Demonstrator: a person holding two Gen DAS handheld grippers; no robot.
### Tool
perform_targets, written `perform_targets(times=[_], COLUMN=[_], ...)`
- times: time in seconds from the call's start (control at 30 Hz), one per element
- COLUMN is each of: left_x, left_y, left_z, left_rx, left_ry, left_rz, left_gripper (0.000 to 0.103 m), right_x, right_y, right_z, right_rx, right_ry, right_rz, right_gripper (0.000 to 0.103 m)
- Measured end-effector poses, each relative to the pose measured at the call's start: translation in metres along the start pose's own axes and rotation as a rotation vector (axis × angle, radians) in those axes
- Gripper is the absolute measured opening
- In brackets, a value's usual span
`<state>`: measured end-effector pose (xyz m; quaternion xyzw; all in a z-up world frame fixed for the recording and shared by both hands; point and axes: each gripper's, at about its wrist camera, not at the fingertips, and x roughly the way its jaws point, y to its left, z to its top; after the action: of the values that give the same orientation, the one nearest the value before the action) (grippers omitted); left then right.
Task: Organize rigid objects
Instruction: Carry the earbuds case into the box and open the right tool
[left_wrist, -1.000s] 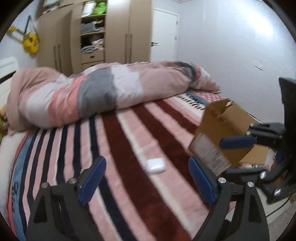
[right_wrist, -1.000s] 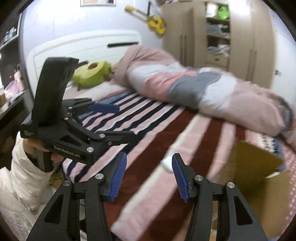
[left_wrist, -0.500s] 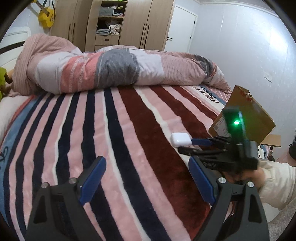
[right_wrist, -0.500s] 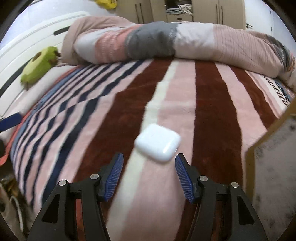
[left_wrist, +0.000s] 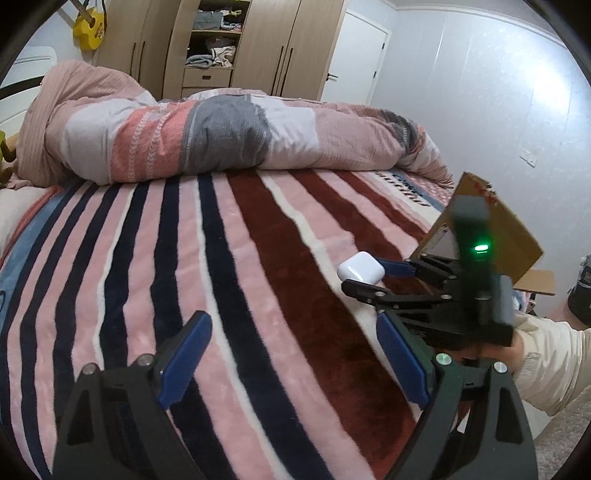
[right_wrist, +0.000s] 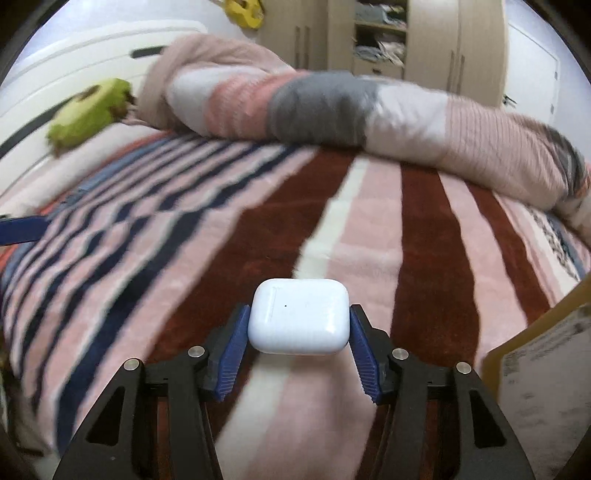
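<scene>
The earbud case (right_wrist: 299, 321) sits between the fingers of the right hand-held gripper (right_wrist: 297, 349), above the blanket (right_wrist: 369, 229) that covers the bed. In the right wrist view, the rolled duvet (right_wrist: 332, 110) lies across the bed at 12 o'clock behind the case, the plush toy (right_wrist: 88, 114) at 10 o'clock beside the duvet's end, and the cardboard box (right_wrist: 546, 350) at 3 o'clock at the bed's edge. The wardrobe (left_wrist: 236, 44) stands behind the duvet. The left hand-held gripper (left_wrist: 291, 362) hangs over the blanket at 6 o'clock in its own view.
</scene>
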<state>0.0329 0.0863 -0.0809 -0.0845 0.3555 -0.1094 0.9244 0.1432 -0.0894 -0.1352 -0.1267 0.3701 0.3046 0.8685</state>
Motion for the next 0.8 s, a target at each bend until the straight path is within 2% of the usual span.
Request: perform_targets(times=[0.2,0.33,0.5,0.6,0.67,0.8], left_x=[-0.028,-0.045,-0.048,-0.038,-0.024,0.012], left_y=[-0.029,-0.064,-0.125,-0.165,-0.190,-0.227], left_z=[0.023,0.048,0.075,0.087,0.093,0.097], left_rx=[-0.004,0.039,0.123,0.180,0.208,0.237], left_ry=[-0.063,-0.102,-0.125,-0.116,-0.097,-0.038], left_rz=[-0.171,-0.214,-0.263,-0.278,-0.288,-0.274], left_gripper=[0.089,0.089,0.088,0.088,0.088,0.088], right_x=[-0.094,-0.148,-0.207,-0.227,-0.234,-0.230], right_y=[0.014,0.011,-0.027,-0.056,-0.082,-0.125], right_z=[0.012,0.015,0.011,0.007,0.002,-0.012], right_rx=[-0.070,-0.114,-0.090,-0.056,-0.020,0.056], right_ry=[-0.115,-0.180,-0.239,-0.246,-0.216,-0.149], right_rz=[0.094,0.075,0.013,-0.048,-0.090,-0.094], right_gripper=[0.049,0.050,0.050,0.050,0.050,0.050])
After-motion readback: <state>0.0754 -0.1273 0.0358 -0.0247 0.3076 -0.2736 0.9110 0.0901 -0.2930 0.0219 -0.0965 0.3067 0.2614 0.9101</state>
